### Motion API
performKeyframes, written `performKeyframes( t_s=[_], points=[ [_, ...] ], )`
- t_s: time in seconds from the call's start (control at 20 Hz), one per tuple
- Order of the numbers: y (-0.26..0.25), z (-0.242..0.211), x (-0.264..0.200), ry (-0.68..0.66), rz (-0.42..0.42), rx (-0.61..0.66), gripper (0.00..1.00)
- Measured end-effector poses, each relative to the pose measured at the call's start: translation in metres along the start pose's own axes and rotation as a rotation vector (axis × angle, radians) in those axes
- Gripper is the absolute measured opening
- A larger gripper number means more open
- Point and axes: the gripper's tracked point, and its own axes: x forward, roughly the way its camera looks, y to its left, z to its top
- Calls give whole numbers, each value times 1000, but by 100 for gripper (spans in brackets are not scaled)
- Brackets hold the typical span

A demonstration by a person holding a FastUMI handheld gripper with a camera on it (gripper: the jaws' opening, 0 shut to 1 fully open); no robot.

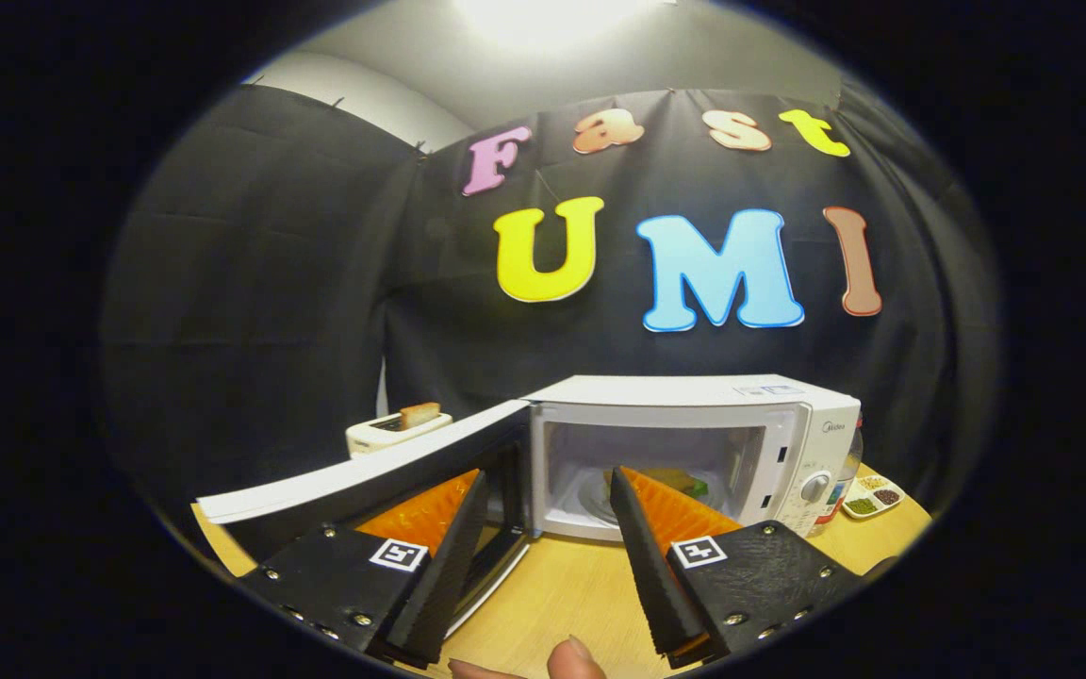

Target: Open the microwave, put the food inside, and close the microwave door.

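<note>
A light wooden surface (562, 589) carries a white microwave (694, 443) toward its back edge, door swung open. A white toaster (397, 429) holding a slice of bread stands near the back left corner, and a small divided dish (871, 497) lies by the right edge, beside the microwave.

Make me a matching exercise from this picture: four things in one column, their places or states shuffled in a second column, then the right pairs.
Things
1. microwave door
2. plate of food
3. toaster
4. sectioned dish

Places or states
A. beside the microwave's control panel, on the table
B. swung open, ahead of one finger
C. inside the microwave cavity
D. behind the open door, a slice of bread sticking up from it

Pairs: 1-B, 2-C, 3-D, 4-A

The gripper is open, holding nothing; its fingers point at the cavity.
</note>
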Motion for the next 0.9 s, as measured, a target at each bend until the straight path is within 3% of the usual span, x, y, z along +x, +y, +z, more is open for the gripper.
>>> performKeyframes(
  t_s=[0.25, 0.45, 0.6, 0.65, 0.7, 0.85, 0.9],
  points=[
    [75, 18, -59, -52, 201, 7, 79],
    [133, 1, -79, 1, 373, 51, 79],
    [138, -1, -75, -11, 359, 26, 74],
    [147, -8, -74, -2, 370, 31, 59],
    [155, -10, -76, 9, 394, 42, 54],
    [176, -13, -78, 8, 437, 30, 53],
    [168, -15, -70, 5, 360, 5, 52]
  ],
)
